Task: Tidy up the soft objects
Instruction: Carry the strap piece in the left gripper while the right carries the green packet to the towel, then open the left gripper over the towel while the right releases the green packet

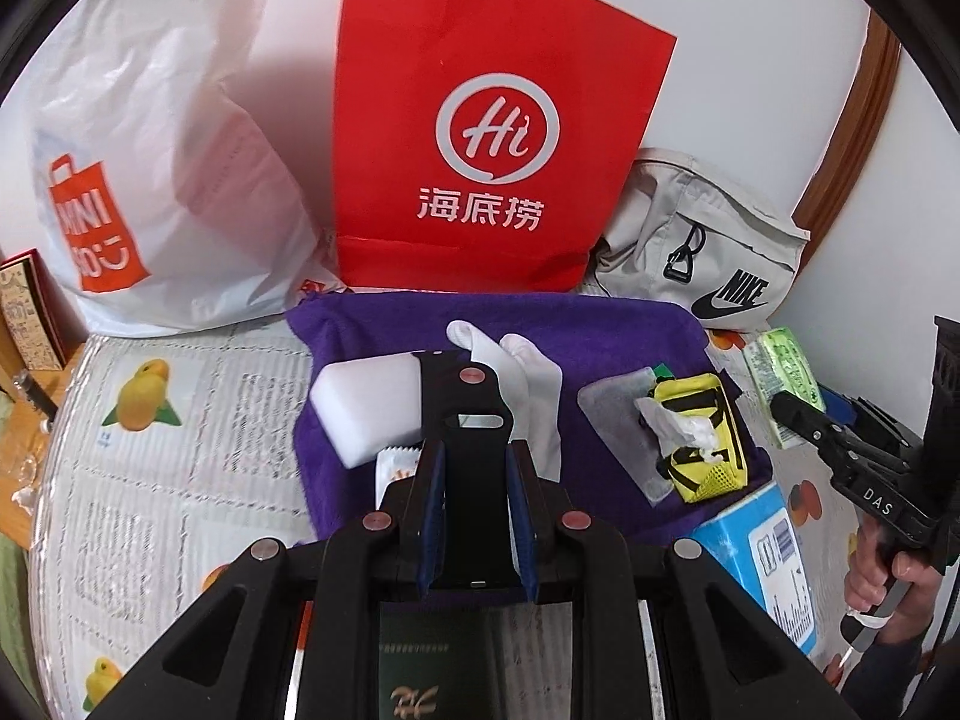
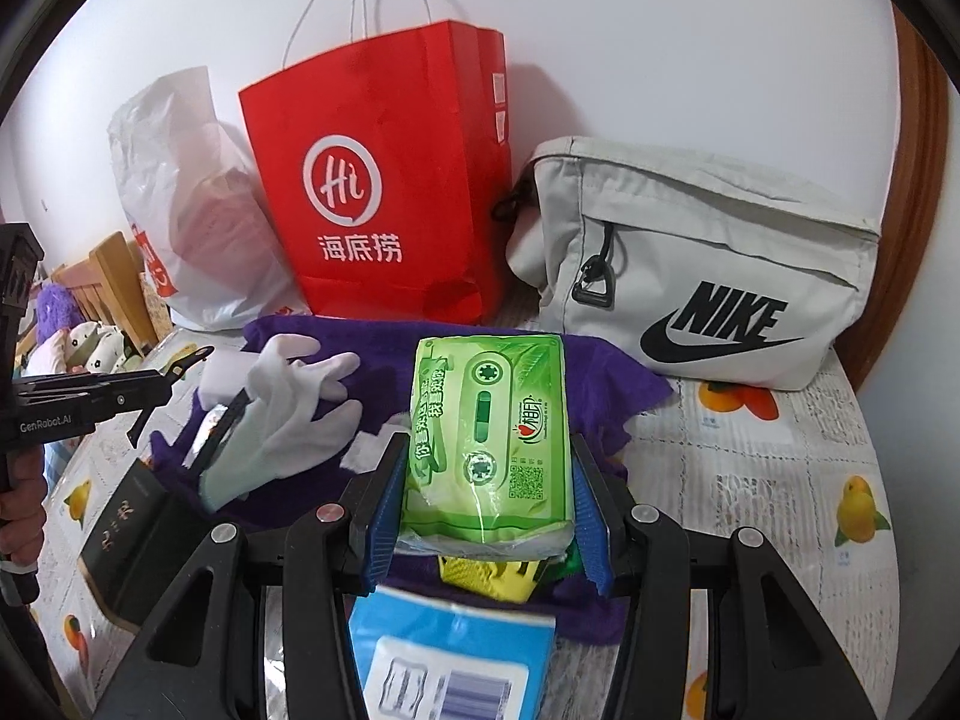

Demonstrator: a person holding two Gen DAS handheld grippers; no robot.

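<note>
Along the table's far edge I see a closed wall: white plastic bag [image 1: 156, 180], red paper bag [image 1: 480, 138] and grey pouch [image 2: 708, 264] stand touching or nearly so, leaving no gap to pass. The purple towel [image 1: 372, 324] at centre is crowded with a white block [image 1: 366, 402], white gloves [image 2: 294, 414], a yellow pouch [image 1: 702, 438] and a blue box [image 2: 444, 660] at its near edge. I find bare patterned tablecloth [image 1: 180, 480] only toward the left and right edges.
</note>
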